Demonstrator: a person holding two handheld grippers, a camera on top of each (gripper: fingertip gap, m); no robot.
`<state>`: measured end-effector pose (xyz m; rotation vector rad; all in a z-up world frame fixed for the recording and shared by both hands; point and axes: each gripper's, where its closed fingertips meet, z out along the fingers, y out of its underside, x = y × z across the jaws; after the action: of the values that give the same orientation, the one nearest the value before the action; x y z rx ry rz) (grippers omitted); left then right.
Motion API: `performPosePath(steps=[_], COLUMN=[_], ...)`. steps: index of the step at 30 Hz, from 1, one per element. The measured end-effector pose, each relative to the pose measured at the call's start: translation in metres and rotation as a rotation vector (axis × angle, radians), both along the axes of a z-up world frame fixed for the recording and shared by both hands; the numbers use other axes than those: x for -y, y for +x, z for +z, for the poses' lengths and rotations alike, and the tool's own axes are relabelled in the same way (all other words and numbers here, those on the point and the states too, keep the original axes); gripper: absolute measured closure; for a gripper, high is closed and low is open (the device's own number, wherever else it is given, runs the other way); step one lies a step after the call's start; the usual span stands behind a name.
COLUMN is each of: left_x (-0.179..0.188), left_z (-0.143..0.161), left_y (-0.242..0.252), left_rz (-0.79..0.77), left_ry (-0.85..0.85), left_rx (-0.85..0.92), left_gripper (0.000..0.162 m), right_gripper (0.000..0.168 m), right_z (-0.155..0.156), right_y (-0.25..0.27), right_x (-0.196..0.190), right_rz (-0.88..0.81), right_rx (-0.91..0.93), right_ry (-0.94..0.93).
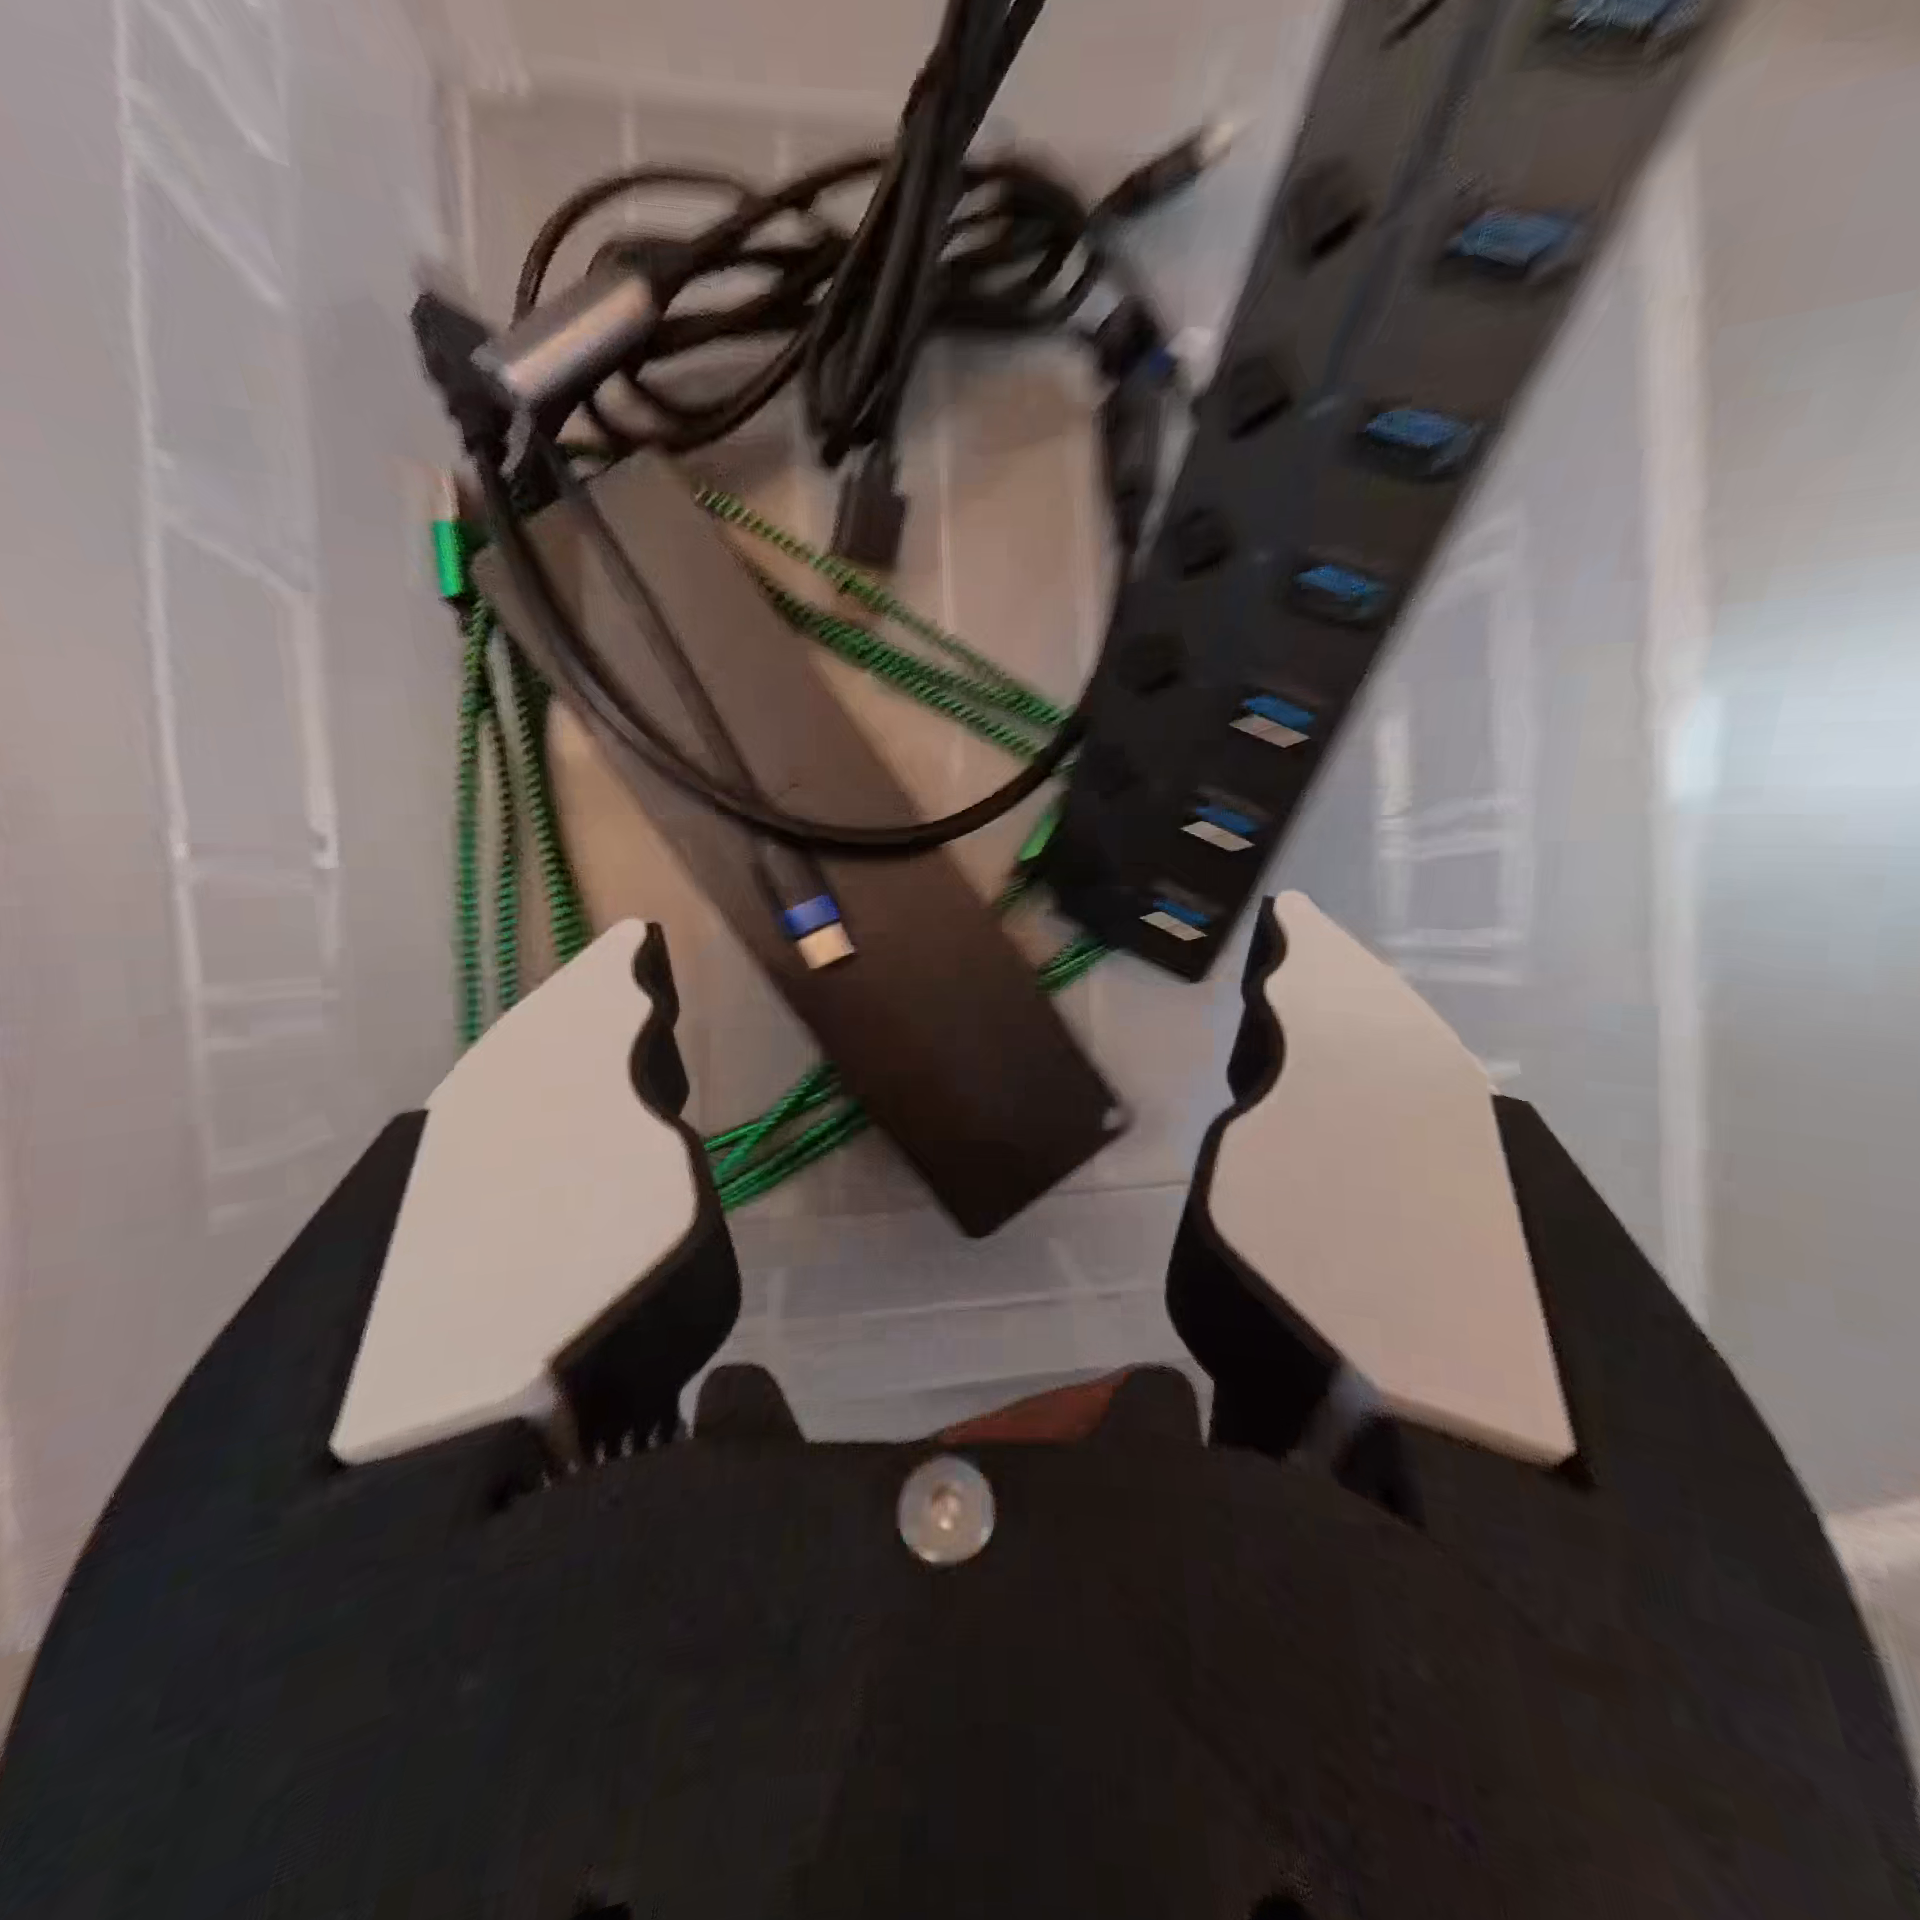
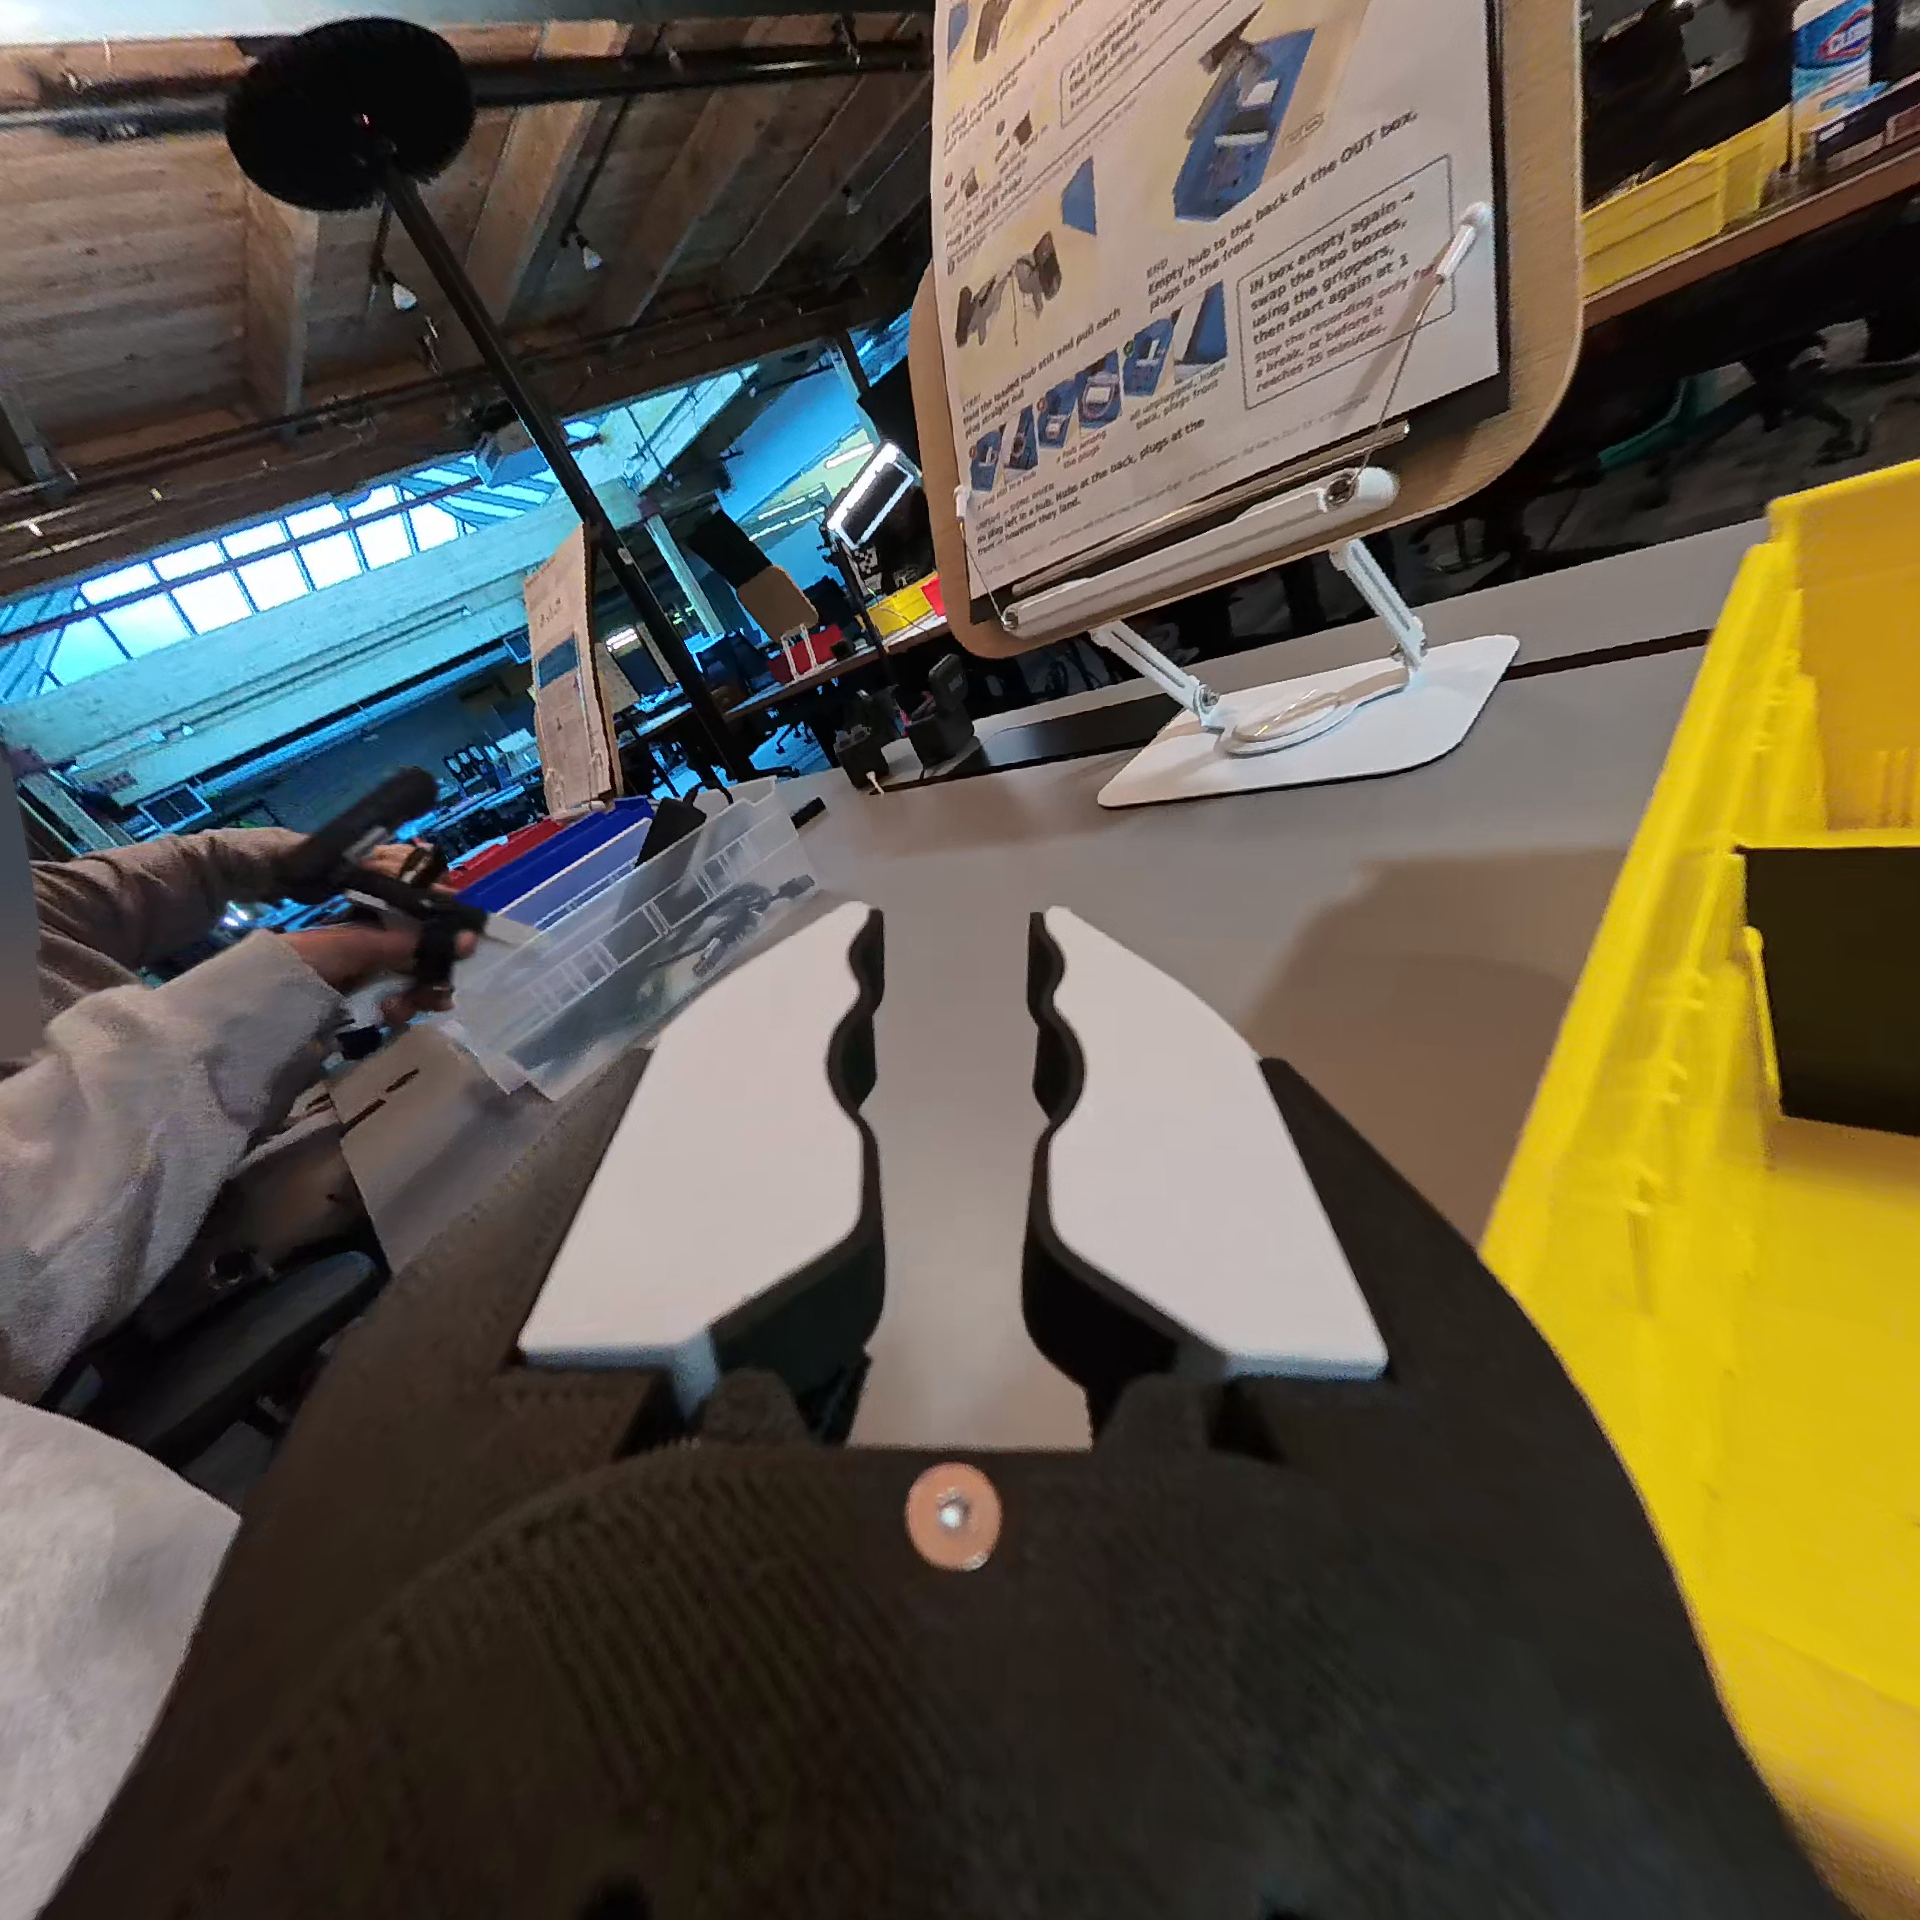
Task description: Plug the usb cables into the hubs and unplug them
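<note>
In the left wrist view I look down into a clear plastic bin (image 1: 208,623). A slim dark hub (image 1: 883,1039) lies slanted in it, with a blue-banded plug (image 1: 816,930) resting on top. A long black hub (image 1: 1299,582) with blue ports lies slanted at the right. Black cables (image 1: 831,291) and green braided cables (image 1: 499,748) are tangled around both. My left gripper (image 1: 961,925) is open and empty just above the slim hub's near end. My right gripper (image 2: 956,925) is open and empty, low over the grey table (image 2: 1143,883), away from the bin.
A yellow bin (image 2: 1662,1143) stands close on the right of my right gripper. The clear bin (image 2: 644,935) is to the left, with a person's hand (image 2: 343,956) over it. A paper sheet on a white stand (image 2: 1299,707) is at the back. Blue bins (image 2: 561,862) sit behind the clear bin. My hands' fingertips stand some 60 cm from each other. The slim dark hub (image 1: 883,1039) lies around 4 cm away from my left fingertips.
</note>
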<state>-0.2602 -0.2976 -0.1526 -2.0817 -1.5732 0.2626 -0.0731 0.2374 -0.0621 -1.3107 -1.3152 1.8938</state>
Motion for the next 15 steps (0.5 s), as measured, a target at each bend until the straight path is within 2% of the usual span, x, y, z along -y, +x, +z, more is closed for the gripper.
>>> performPosePath(steps=[2,4,5,7,8,12,15], left_x=[0.014,0.014,0.011,0.005,0.006,0.007,0.012], left_z=[-0.014,-0.025,-0.032,-0.04,-0.04,-0.047,-0.046], left_y=[0.004,0.015,0.023,0.026,0.024,0.015,0.007], left_rz=[-0.042,-0.109,-0.143,-0.165,-0.17,-0.09,-0.047], left_ry=[-0.163,-0.23,-0.233,-0.206,-0.203,-0.096,-0.078], left_rx=[0.079,0.172,0.227,0.28,0.277,0.287,0.266], left_gripper=[0.07,0.083,0.088,0.082,0.084,0.083,0.089], right_gripper=[0.142,0.142,0.142,0.142,0.142,0.142,0.142], right_z=[0.002,0.004,0.004,0.004,0.003,0.001,0.003], right_y=[0.003,0.005,0.005,0.005,0.004,0.005,0.006], right_x=[-0.002,-0.004,-0.005,-0.005,-0.004,-0.005,-0.008], right_rz=[-0.006,-0.012,-0.012,-0.004,0.001,0.01,0.001], right_rx=[-0.008,-0.016,-0.017,-0.013,-0.008,0.013,0.009], right_ry=[-0.008,-0.006,-0.008,-0.022,-0.032,-0.066,-0.082])
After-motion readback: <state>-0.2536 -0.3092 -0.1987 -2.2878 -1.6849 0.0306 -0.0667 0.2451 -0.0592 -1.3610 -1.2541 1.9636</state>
